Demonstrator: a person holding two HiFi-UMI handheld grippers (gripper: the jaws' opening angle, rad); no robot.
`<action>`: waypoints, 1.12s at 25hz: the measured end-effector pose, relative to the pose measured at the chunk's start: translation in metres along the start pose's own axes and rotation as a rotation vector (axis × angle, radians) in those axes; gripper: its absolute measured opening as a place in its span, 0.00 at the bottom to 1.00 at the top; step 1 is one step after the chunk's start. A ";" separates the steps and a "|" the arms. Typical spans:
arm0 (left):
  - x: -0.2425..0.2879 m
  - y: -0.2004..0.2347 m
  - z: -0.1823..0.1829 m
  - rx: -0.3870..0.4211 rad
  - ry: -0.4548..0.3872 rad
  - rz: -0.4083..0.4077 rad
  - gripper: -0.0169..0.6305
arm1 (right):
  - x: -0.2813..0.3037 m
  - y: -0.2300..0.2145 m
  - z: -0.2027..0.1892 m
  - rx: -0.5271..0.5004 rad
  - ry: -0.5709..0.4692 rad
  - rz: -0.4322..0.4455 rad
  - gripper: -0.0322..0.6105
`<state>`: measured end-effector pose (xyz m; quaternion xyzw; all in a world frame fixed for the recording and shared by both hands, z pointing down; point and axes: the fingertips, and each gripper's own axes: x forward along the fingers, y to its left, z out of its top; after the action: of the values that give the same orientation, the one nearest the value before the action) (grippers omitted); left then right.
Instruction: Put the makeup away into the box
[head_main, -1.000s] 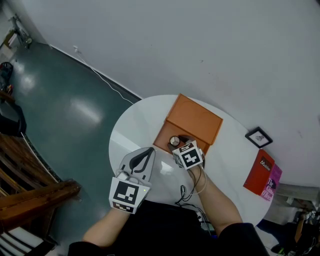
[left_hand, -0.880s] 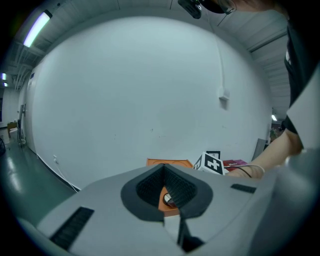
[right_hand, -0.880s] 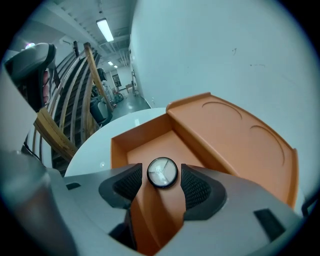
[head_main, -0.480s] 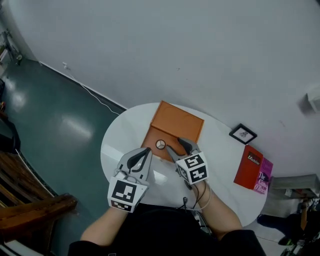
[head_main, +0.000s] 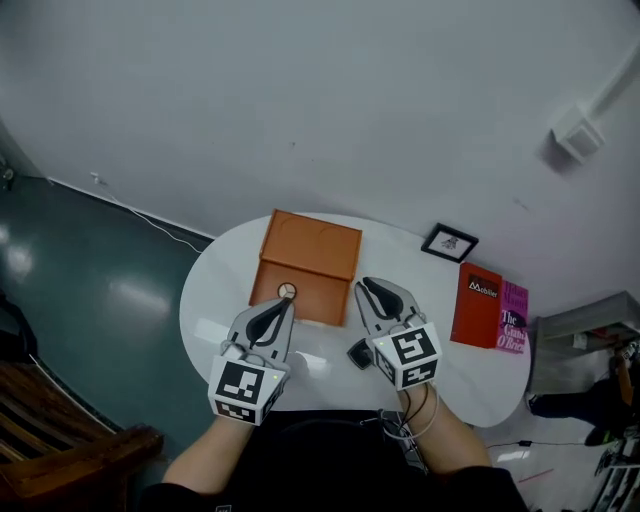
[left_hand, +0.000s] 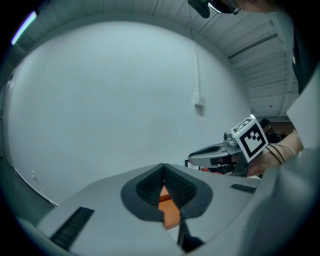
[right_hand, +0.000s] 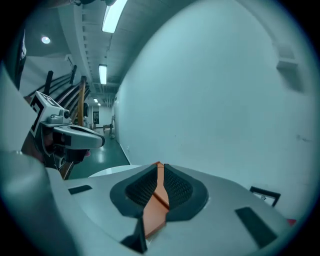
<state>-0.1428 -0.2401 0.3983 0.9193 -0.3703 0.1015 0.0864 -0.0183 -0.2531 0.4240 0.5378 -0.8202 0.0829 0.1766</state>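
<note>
I see the orange box (head_main: 312, 245) lying open on the round white table (head_main: 215, 300). Its far half is flat, with faint round impressions in it, and the near half faces me. One piece of makeup, a round compact (head_main: 287, 291) with a shiny top, sits at the near left corner of the box. From here I can't tell whether it is down in a recess or resting on the edge. I can make out nothing else inside.

A small dark item (head_main: 359, 353) lies on the table outside the box, just beside my right gripper (head_main: 366, 288). I can't tell what it is.

My left gripper (head_main: 284, 306) hangs over the table with its tips right by the compact. Its jaws are together at the tips and hold nothing; only a sliver of orange box shows behind them. My right gripper's jaws are closing and are down to a thin slit, with nothing between them, only the box beyond.

A framed picture (head_main: 449, 242), a red book (head_main: 478, 305) and a pink book (head_main: 513, 318) sit further to the right.
</note>
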 end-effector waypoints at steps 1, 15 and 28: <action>0.002 -0.006 0.003 0.010 -0.003 -0.004 0.03 | -0.010 -0.006 0.002 -0.002 -0.023 -0.014 0.14; 0.015 -0.066 -0.013 -0.007 0.079 0.047 0.03 | -0.089 -0.024 -0.109 0.133 0.056 0.047 0.12; 0.002 -0.087 -0.065 -0.016 0.158 -0.113 0.03 | -0.072 0.034 -0.202 0.170 0.248 0.083 0.41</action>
<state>-0.0887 -0.1646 0.4546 0.9271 -0.3105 0.1657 0.1286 0.0171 -0.1121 0.5851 0.5019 -0.8038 0.2249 0.2270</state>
